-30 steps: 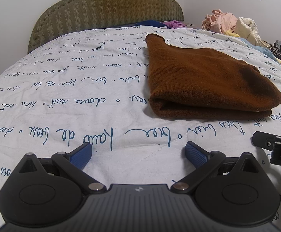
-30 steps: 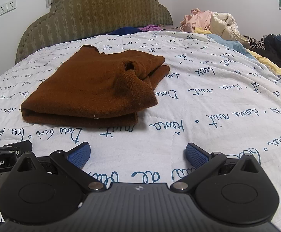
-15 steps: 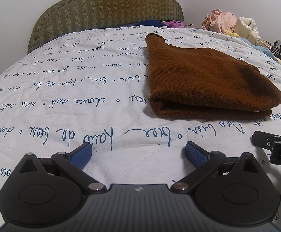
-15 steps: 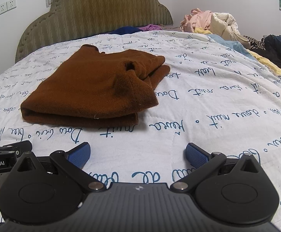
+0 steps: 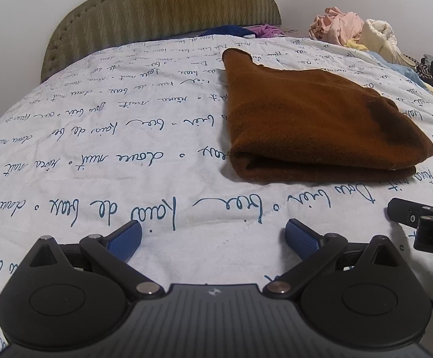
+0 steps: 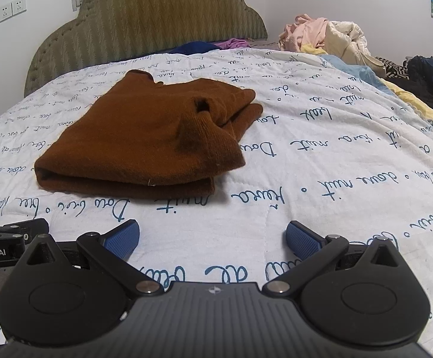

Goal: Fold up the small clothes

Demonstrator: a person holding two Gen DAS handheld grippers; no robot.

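A brown knitted garment (image 5: 312, 119) lies folded into a thick flat stack on the white bedspread (image 5: 97, 149); in the right wrist view the same garment (image 6: 145, 143) shows a cuff opening on top. My left gripper (image 5: 213, 238) rests open on the bedspread, short of the garment's near edge and to its left, holding nothing. My right gripper (image 6: 213, 237) is open too, near the garment's right front corner, with only sheet between its blue pads (image 6: 301, 238). Each gripper shows at the edge of the other's view.
A padded olive headboard (image 5: 186, 9) stands at the far end. A heap of pink, cream and dark clothes (image 6: 329, 35) lies at the back right of the bed. Blue and purple cloth (image 5: 240, 31) sits by the headboard. Bare bedspread (image 6: 350, 155) stretches right of the garment.
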